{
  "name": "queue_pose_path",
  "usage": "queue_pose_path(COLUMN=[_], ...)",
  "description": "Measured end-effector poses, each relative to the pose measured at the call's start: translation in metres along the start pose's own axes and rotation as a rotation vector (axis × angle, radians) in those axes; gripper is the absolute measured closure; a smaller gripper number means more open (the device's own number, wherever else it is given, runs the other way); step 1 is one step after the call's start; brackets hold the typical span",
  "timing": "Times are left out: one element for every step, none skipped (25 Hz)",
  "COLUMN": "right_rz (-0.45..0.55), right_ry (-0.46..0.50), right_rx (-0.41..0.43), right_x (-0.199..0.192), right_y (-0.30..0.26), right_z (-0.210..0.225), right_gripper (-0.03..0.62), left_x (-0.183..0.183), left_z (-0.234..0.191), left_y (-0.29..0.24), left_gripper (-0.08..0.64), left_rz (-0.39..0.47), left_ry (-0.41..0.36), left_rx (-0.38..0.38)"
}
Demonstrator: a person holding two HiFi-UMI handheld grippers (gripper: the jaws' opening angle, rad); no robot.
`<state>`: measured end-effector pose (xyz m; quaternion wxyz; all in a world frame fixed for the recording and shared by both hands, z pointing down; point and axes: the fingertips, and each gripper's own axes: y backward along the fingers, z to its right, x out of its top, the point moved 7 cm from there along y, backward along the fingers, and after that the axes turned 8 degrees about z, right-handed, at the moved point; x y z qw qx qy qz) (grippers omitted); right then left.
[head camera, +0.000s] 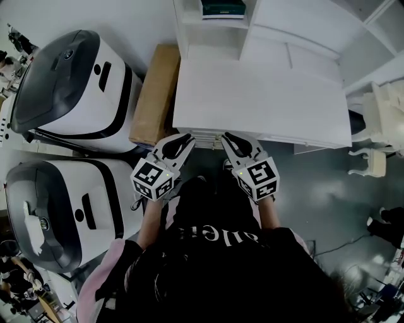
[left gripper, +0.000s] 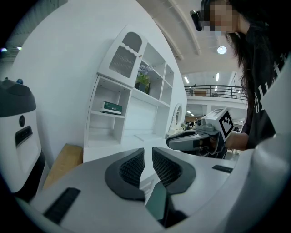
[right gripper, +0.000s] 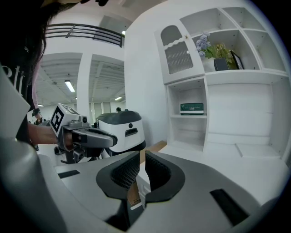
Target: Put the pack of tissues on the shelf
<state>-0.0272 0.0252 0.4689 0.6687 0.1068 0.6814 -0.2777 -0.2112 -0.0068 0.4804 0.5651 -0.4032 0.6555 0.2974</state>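
The green pack of tissues (head camera: 222, 9) lies on a shelf of the white cabinet's open cubby, also visible in the left gripper view (left gripper: 112, 108) and the right gripper view (right gripper: 192, 108). My left gripper (head camera: 183, 140) and right gripper (head camera: 230, 139) hover side by side at the near edge of the white desk top (head camera: 265, 101), far from the pack. Both are shut with nothing between the pads. In its own view the left gripper (left gripper: 148, 166) points at the cabinet, with the right gripper (left gripper: 182, 141) beside it. The right gripper (right gripper: 142, 170) sees the left gripper (right gripper: 104, 139) at its left.
Two large white-and-black machines (head camera: 69, 88) (head camera: 57, 208) stand at the left, with a brown cardboard box (head camera: 154, 94) between them and the desk. A white chair (head camera: 379, 126) is at the right. A potted plant (right gripper: 213, 50) sits on a higher shelf beside an arched cabinet door (right gripper: 176, 50).
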Motion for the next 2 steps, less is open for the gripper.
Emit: queue_pose_path(right_rz=[-0.002, -0.004], right_ry=[-0.001, -0.002], right_rx=[0.000, 0.001], right_x=[-0.0003, -0.0006], right_y=[0.0003, 0.0007], right_z=[-0.0004, -0.0010], right_gripper=[0.525, 0.525], left_x=[-0.0006, -0.0012], left_z=[0.0002, 0.0003], left_y=[0.0006, 0.0013], left_gripper=[0.494, 0.494], left_rz=[-0.002, -0.004], left_ry=[0.002, 0.004], left_rx=[0.001, 0.002])
